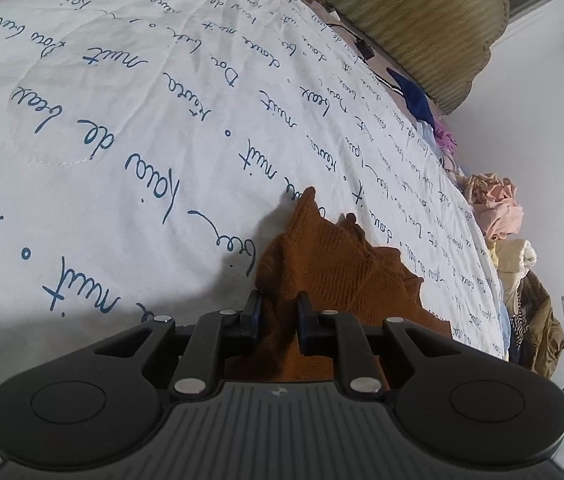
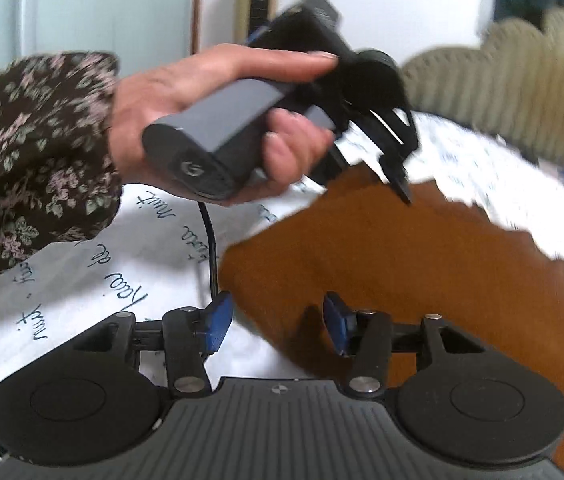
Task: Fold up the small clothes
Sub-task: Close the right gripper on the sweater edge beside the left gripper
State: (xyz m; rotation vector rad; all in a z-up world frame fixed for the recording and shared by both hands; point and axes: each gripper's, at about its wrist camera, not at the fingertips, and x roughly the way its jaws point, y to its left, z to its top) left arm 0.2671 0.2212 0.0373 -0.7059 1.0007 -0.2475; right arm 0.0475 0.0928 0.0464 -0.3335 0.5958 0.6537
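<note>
The white quilted bedspread with blue script (image 1: pixel 122 128) lies under both tongs. The rust-brown ribbed knit garment (image 2: pixel 402 264), likely soft and light, lies ahead of both. The left gripper (image 1: pixel 278 316) pinches its edge; the right gripper (image 2: pixel 278 324) is spread over a border, judged a good hold.

Even, soft indoor light. Left wrist view sharp, edges bowed by fisheye. Right wrist view motion-blurred, worst on rust-brown knitted garment (image 2: pixel 402 260).
</note>
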